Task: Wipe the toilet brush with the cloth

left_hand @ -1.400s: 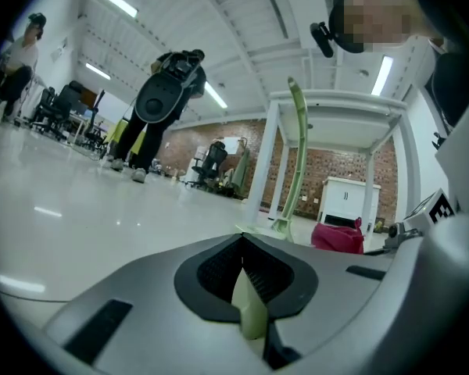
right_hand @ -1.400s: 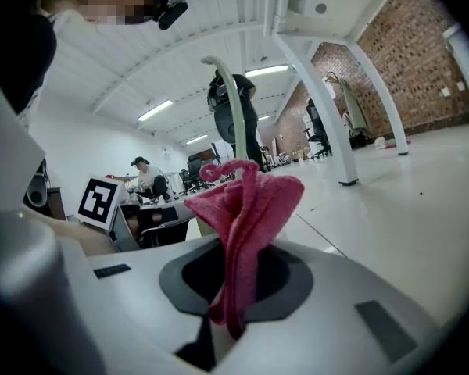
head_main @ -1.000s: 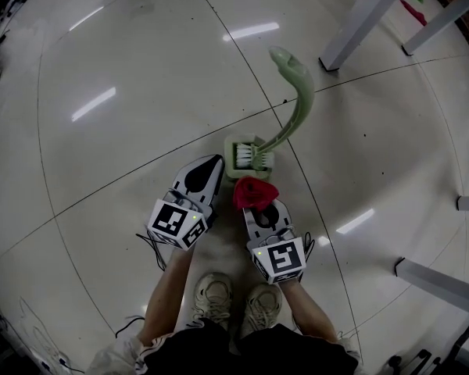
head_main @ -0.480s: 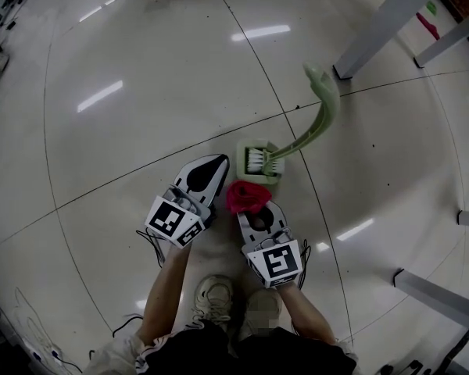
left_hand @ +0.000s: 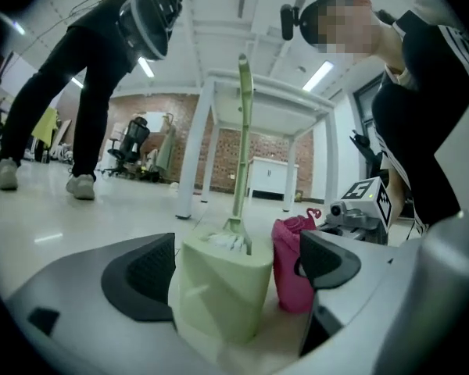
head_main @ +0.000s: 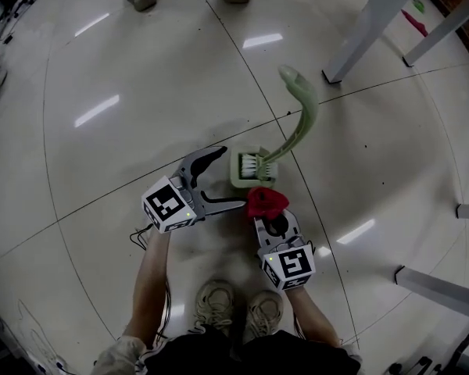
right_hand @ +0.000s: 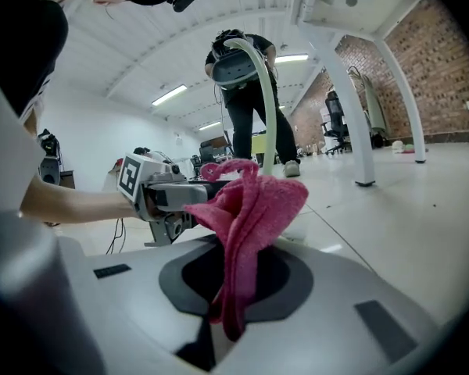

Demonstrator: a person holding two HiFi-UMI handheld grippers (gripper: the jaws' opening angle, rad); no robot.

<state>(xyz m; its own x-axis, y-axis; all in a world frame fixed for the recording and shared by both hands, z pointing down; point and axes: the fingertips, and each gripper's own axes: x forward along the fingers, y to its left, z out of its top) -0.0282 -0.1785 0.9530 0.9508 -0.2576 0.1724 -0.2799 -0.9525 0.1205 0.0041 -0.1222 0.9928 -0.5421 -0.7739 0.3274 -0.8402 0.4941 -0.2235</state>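
The brush [head_main: 298, 116] stands in its holder [head_main: 250, 172] on the floor [head_main: 141, 69]. The left gripper [head_main: 228, 179] has just been opening its fingers wide. The holder sits between them, not yet gripped, probably to be steadied. The right gripper [head_main: 269, 216] has its fingers closed on the cloth [head_main: 266, 200], just beside the holder, ready to wipe.

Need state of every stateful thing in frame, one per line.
left gripper: open, jaws just opened, holder between them, not gripped
right gripper: shut on cloth
cloth: bunched, pinched in right gripper
toilet brush: standing in holder, handle up
holder: upright on floor
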